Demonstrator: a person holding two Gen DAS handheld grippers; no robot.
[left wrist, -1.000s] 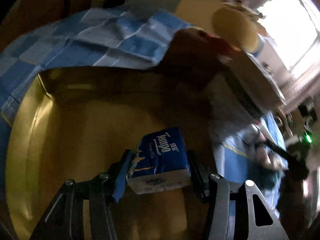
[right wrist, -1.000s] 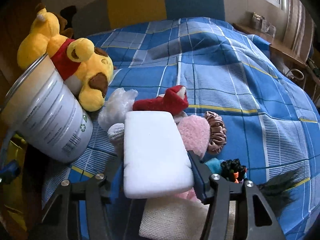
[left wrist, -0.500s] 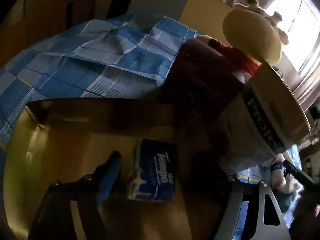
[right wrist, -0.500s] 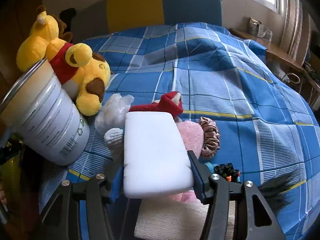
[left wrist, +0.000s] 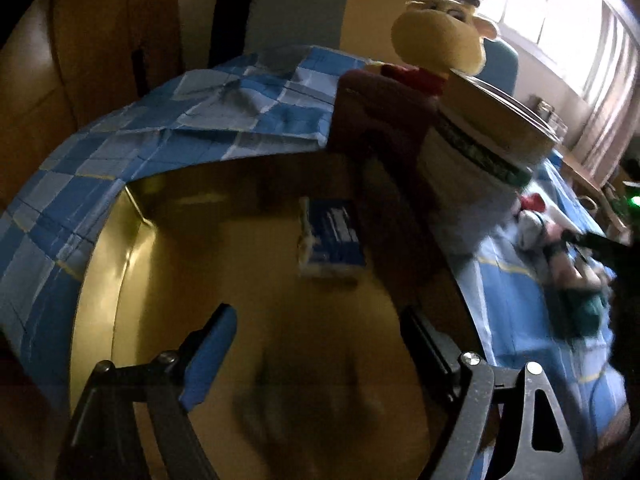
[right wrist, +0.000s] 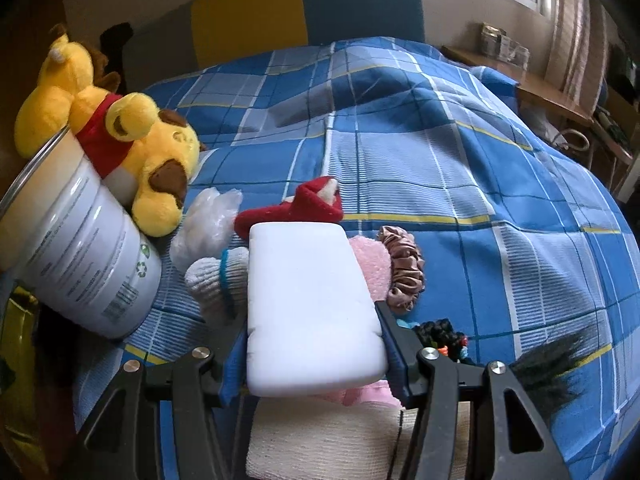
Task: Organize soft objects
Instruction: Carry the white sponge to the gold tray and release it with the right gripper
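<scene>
While left gripper [left wrist: 316, 344] opens, tissue pack [left wrist: 334, 240] clear

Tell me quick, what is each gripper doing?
Left gripper: opening, empty; tissue pack lies in the yellow box.
Right gripper: shut on the white sponge.

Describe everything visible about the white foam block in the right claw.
The white foam block is a plain rectangular slab with rounded corners and a matte, sponge-like surface, unmarked apart from faint smudges. The right claw grips its near end by the two long sides, so it juts forward along the fingers, raised above the soft items heaped on the blue plaid bedspread. Only the claw's pads visibly touch it; its underside is hidden.
</scene>
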